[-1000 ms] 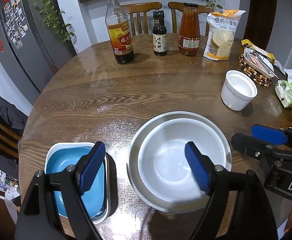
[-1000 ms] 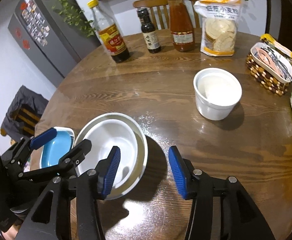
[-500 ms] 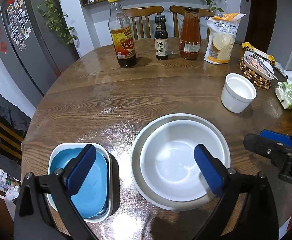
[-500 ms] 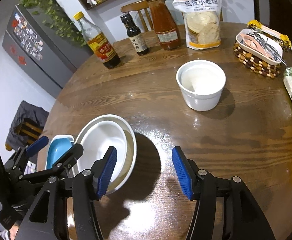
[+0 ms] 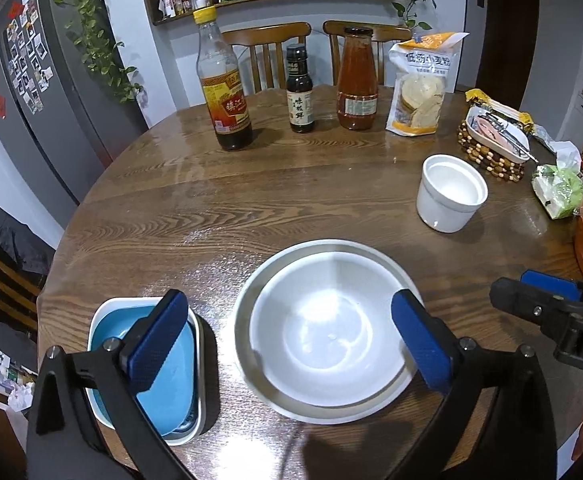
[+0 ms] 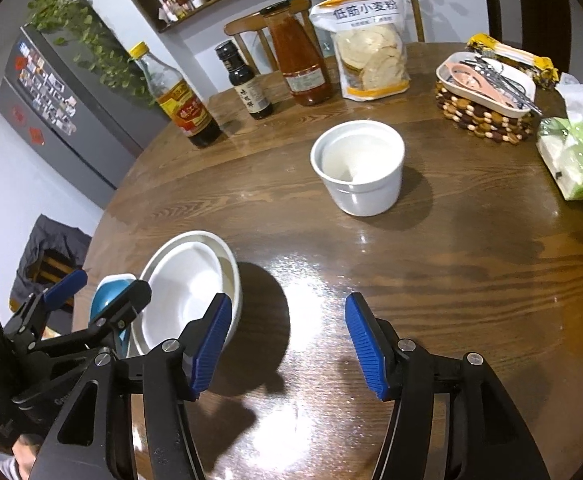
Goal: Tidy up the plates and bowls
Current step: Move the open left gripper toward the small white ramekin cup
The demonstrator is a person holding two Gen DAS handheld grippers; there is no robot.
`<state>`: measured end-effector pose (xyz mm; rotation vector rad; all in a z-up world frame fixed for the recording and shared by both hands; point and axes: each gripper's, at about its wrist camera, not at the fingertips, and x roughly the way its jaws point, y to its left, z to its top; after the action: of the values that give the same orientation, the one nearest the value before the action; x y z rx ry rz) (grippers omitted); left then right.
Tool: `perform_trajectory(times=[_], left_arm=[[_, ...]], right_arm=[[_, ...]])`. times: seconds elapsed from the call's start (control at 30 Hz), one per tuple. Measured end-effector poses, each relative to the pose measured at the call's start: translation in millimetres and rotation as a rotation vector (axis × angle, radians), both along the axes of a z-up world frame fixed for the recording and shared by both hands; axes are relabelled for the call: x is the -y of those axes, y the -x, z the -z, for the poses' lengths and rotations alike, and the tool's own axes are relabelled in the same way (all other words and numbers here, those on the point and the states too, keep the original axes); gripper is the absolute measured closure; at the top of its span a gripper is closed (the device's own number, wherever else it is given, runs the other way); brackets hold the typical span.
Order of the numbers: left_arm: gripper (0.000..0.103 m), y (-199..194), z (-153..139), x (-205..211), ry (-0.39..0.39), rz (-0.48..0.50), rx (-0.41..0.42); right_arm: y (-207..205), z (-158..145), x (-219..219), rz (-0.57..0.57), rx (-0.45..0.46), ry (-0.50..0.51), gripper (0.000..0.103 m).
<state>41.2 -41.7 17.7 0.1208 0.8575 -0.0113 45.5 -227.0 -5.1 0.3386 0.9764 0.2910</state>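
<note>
A white bowl (image 5: pixel 323 332) sits nested in a larger white plate (image 5: pixel 319 410) at the near side of the round wooden table (image 5: pixel 291 192). Left of it a blue square dish (image 5: pixel 175 380) lies inside a white square dish (image 5: pixel 199 328). A deep white cup-shaped bowl (image 5: pixel 449 192) stands alone at the right; it also shows in the right wrist view (image 6: pixel 359 168). My left gripper (image 5: pixel 287 344) is open and empty above the stacked bowl. My right gripper (image 6: pixel 287 348) is open and empty over bare table, right of the stack (image 6: pixel 187 292).
At the far side stand a vinegar bottle (image 5: pixel 223 84), a small dark sauce bottle (image 5: pixel 299 92), a red sauce jar (image 5: pixel 357 80) and a flour bag (image 5: pixel 421 84). A beaded basket with a utensil tray (image 5: pixel 495 140) and a green tissue pack (image 5: pixel 559 190) sit at the right edge.
Both grippers have pulled back and risen, away from the stacked bowl and plate. The left gripper's jaws have opened a little wider. The dishes have not moved.
</note>
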Motion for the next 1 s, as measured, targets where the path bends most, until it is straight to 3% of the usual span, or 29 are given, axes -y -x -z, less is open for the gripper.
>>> perform_trajectory(times=[1.0], left_arm=[[0.001,-5,-12,78,-0.044,0.119,0.037]], right_arm=[[9,-18,76,0.099,0.057,0.014,0.043]])
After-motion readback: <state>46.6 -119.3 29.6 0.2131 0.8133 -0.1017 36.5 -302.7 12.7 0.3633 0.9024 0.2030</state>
